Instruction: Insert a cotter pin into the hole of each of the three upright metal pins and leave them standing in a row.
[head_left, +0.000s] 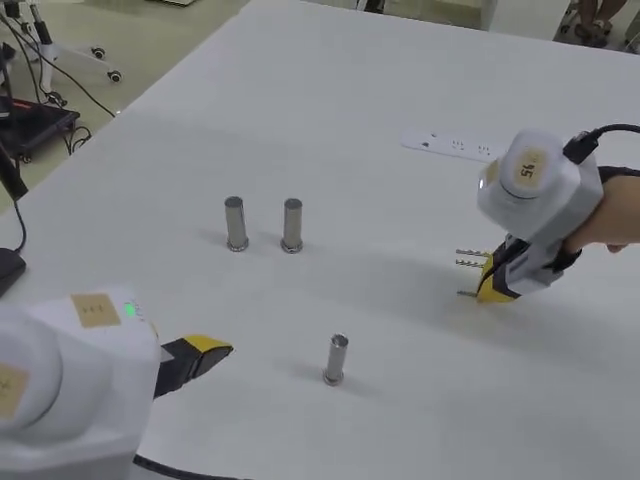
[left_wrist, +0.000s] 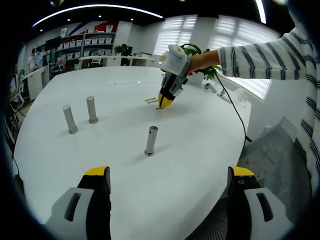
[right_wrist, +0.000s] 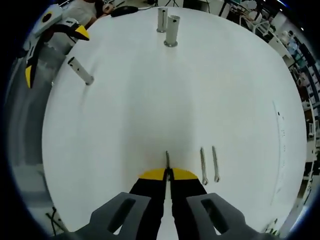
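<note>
Three upright metal pins stand on the white table (head_left: 400, 80): two side by side, one (head_left: 236, 222) left of the other (head_left: 292, 224), and a third (head_left: 336, 359) alone, nearer me. My right gripper (head_left: 495, 288) rests low on the table at the right, shut on a cotter pin (right_wrist: 167, 159) that pokes out past its tips. Two more cotter pins (right_wrist: 203, 165) (right_wrist: 215, 162) lie just beside it. My left gripper (left_wrist: 168, 172) is open with nothing between its jaws, hovering at the near left (head_left: 205, 350), short of the lone pin (left_wrist: 150, 140).
A white power strip (head_left: 450, 145) lies on the table beyond the right gripper. Off the table's left edge are cables and a wheeled stand base (head_left: 100, 60). A striped sleeve (left_wrist: 270, 55) reaches in behind the right gripper (left_wrist: 166, 100).
</note>
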